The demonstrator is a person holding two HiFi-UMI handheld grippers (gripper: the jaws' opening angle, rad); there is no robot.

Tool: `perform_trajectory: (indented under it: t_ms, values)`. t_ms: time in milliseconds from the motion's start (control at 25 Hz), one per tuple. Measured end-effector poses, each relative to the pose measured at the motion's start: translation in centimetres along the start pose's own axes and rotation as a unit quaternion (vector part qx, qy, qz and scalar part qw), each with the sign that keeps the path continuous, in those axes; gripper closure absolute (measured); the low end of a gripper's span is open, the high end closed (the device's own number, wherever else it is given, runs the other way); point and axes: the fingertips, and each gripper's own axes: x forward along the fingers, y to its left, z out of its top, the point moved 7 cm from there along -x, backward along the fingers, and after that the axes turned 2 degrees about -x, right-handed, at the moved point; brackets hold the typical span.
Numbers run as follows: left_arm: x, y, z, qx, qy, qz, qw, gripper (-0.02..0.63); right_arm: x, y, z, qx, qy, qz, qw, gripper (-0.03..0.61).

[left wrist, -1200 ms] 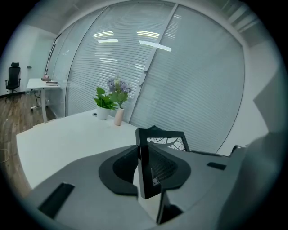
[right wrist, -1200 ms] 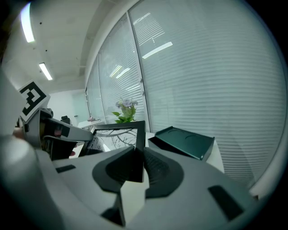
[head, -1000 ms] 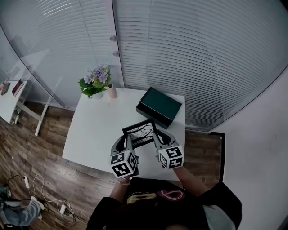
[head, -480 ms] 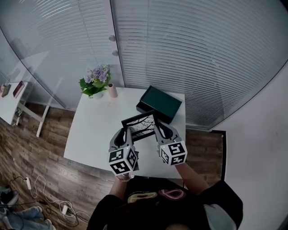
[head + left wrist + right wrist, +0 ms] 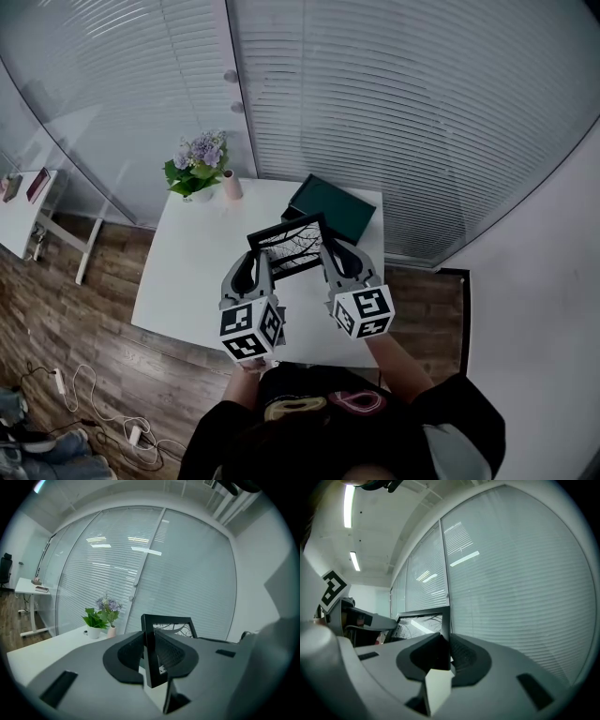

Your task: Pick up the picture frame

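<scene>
A black picture frame [image 5: 292,246] with a bare-branch print hangs in the air above the white table [image 5: 202,272], tilted up on edge. My left gripper [image 5: 263,272] is shut on its left side bar [image 5: 150,656]. My right gripper [image 5: 328,263] is shut on its right side bar [image 5: 445,625]. In the left gripper view the frame's corner rises between the jaws with the print [image 5: 177,629] behind it. In the right gripper view the frame [image 5: 423,624] stands between the jaws against the blinds.
A dark green box [image 5: 330,208] lies at the table's far right corner. A potted plant with lilac flowers [image 5: 197,167] and a small pink vase [image 5: 231,186] stand at the far left. Glass walls with blinds [image 5: 394,112] run behind. Cables lie on the wood floor [image 5: 84,412].
Both grippers have risen together with the frame held between them. The frame has lifted off the table and tipped more upright, now overlapping the green box in the head view.
</scene>
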Motion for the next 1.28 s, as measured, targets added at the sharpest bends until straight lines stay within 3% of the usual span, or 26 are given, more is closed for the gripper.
perform_trajectory:
  t_ms: [840, 1160, 1280]
  values:
    - [-2.0, -3.6, 4.1, 0.047, -0.074, -0.035, 0.9956, 0.529, -2.6, -0.8, 4.6, -0.012, -0.070, -0.016, 0.997, 0.506]
    - [-3.0, -4.0, 5.0, 0.043, -0.090, -0.041, 0.9942, 0.529, -3.7, -0.3, 6.1, -0.024, -0.089, -0.018, 0.996, 0.506]
    - [-3.2, -4.3, 5.2, 0.065, -0.098, -0.033, 0.9925, 0.529, -3.7, -0.2, 6.2, -0.021, -0.090, -0.020, 0.995, 0.506]
